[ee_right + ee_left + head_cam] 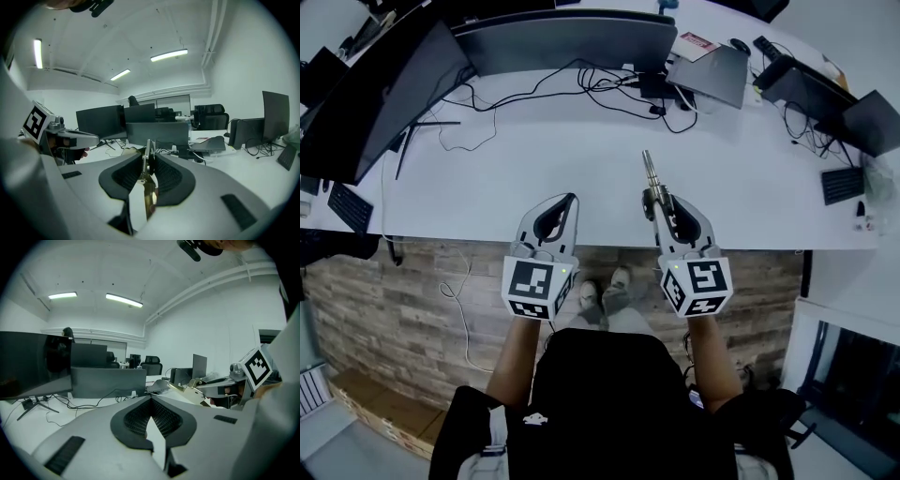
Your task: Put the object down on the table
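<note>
- Right claw (149, 158) grips a metal tool (650, 172); the tool's tip juts forward past the claw, over the white worktop (534, 159).
- Left claw (151, 399) is closed and empty, beside the right one.

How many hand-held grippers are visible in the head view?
2. The left hand-held gripper, shut and empty, is over the table edge; the right hand-held gripper, beside it, grips a metal tool. None seems hidden.
</note>
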Motion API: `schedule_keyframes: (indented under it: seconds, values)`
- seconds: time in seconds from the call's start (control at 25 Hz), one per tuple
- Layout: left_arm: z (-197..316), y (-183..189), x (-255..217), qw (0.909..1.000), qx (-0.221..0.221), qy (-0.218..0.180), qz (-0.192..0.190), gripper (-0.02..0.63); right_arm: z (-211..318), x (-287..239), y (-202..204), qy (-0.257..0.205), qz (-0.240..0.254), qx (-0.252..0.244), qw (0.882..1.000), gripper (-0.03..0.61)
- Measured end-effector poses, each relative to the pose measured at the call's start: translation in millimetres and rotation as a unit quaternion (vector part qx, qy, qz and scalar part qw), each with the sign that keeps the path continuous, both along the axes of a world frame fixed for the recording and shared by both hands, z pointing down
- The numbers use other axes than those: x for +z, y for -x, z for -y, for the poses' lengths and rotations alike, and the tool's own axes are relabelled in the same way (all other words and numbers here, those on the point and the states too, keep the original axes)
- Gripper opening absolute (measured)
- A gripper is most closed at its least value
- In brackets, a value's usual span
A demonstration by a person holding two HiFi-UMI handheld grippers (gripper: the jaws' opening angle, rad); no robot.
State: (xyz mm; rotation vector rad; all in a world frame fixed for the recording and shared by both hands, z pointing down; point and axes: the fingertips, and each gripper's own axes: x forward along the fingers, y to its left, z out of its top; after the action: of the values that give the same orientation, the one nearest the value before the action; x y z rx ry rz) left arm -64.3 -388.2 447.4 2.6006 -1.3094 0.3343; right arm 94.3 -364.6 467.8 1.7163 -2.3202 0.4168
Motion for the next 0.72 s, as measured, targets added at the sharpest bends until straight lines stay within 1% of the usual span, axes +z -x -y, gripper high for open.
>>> schedule_keyframes:
  seconds: [0.44,0.56,0.72]
  values:
    - [14,-14,61,0.9983,-0.006,0.057,0.012,0.012,19,68,-6,0.065,-0.011,-0.03,0.997,0.092]
    - [14,-16,75,0.9972,-0.007,0.072,0.017,0.012,20,84,-4,0.08,-0.02,-0.041,0.996,0.092]
    - [13,-20,94,0.9959,-0.009,0.089,0.013,0.012,24,107,-2,0.098,-0.042,-0.063,0.992,0.092]
